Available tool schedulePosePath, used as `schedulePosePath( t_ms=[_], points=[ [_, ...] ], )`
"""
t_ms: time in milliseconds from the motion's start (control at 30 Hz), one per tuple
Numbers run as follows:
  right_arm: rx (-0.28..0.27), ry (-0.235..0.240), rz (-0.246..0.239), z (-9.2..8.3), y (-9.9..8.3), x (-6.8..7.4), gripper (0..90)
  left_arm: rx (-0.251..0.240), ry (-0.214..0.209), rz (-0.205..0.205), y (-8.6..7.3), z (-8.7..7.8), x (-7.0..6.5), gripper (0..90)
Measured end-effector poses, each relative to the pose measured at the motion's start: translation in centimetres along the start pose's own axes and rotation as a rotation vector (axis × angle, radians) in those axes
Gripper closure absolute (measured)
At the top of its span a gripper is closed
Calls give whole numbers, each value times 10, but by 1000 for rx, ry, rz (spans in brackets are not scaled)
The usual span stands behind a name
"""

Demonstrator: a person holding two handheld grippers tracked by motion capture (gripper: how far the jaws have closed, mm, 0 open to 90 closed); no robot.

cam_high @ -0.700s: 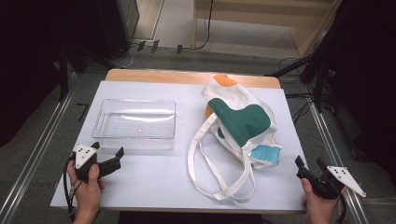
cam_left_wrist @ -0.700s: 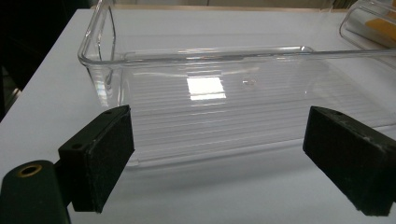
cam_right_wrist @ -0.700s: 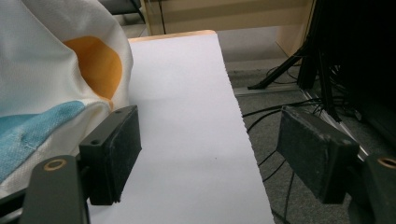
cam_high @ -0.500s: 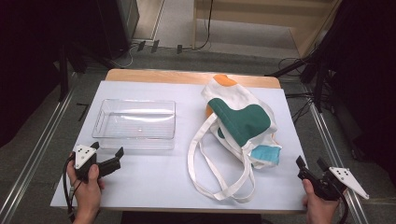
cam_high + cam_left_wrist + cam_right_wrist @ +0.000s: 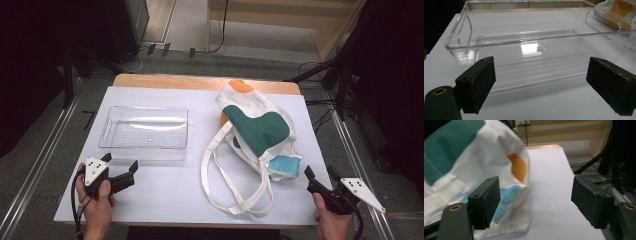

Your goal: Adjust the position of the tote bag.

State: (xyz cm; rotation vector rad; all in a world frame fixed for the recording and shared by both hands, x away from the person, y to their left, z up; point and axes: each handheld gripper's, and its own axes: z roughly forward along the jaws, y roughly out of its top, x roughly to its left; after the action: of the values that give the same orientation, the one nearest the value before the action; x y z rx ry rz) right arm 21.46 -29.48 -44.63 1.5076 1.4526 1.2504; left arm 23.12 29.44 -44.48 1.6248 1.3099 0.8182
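Note:
A clear plastic tray lies empty at the left of the white table. A white tote bag with green, orange and blue patches lies at the right, its straps looped toward the front edge. My left gripper rests just in front of the tray, open, with nothing between its pads. In the left gripper view the left gripper faces the tray's near wall. My right gripper stands open at the front right corner, beside the bag's blue patch. In the right gripper view the bag sits left of the right gripper's open jaws.
A wooden strip borders the table's far edge. Metal rails run along both sides, with cables and dark stands on the floor at the right. Bare table stretches ahead of the right gripper.
My right gripper has edged a little to the left, toward the bag. The left gripper, tray and bag have kept still.

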Motion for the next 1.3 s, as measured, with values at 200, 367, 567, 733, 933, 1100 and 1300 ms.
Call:
schedulePosePath(
  t_ms=[200, 367, 567, 733, 933, 1100, 1300],
  points=[
    [6, 44, 5, -2, 2, 18, 228, -2, -28, 41, 10, -1, -22, 93],
    [30, 69, -8, -1, 1, 30, 200, -4, -84, 69, 21, -2, -44, 93],
    [52, 61, 13, 2, 0, 36, 189, 5, -147, 101, 33, 11, -76, 93],
    [59, 35, 28, 3, -1, 36, 180, 12, -194, 119, 42, 26, -103, 93],
    [66, 18, 15, 10, -1, 38, 146, 23, -218, 130, 50, 45, -131, 93],
    [100, 10, 22, 16, -1, 38, 147, 39, -210, 163, 54, 60, -156, 125],
    [140, 1, 30, 26, -4, 40, 149, 62, -227, 179, 55, 78, -179, 145]
  ],
)
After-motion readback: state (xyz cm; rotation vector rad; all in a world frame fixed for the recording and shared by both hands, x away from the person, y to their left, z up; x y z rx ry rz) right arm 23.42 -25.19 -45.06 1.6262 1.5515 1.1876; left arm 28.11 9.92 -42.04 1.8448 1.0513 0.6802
